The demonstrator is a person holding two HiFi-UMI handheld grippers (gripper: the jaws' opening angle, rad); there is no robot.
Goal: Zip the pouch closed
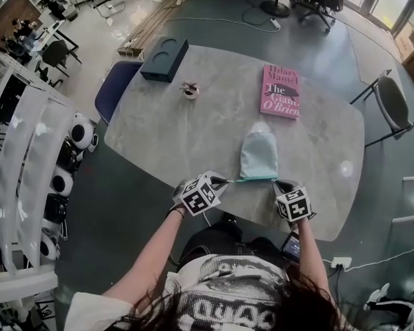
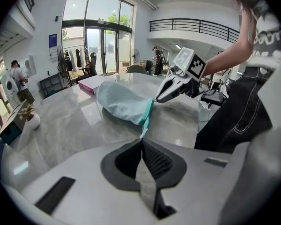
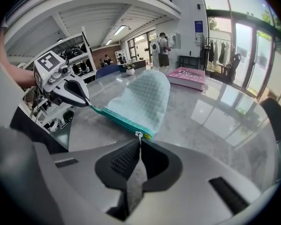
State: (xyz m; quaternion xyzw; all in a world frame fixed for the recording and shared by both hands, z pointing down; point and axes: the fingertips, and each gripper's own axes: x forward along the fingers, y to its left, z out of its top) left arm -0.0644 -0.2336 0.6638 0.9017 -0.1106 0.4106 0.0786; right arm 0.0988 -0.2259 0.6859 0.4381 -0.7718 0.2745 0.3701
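Observation:
A light blue pouch [image 1: 259, 154] lies on the grey marble table [image 1: 172, 136] near its front edge, with its teal zipper edge [image 1: 252, 179] stretched between both grippers. My left gripper [image 1: 224, 181] is shut on the fabric tab [image 2: 144, 134] at the pouch's left end. My right gripper [image 1: 279, 184] is shut on the small metal zipper pull [image 3: 139, 136] at the right end. In the left gripper view the pouch [image 2: 122, 102] rises from the table towards the right gripper [image 2: 160, 98]. In the right gripper view the zipper line [image 3: 119, 119] runs from the pull to the left gripper [image 3: 86, 102].
A pink book [image 1: 281, 92] lies at the back right of the table. A dark blue box [image 1: 164, 59] sits at the back left, and a small round object [image 1: 190, 90] near it. Chairs stand at the left [image 1: 117, 85] and right [image 1: 393, 102] of the table.

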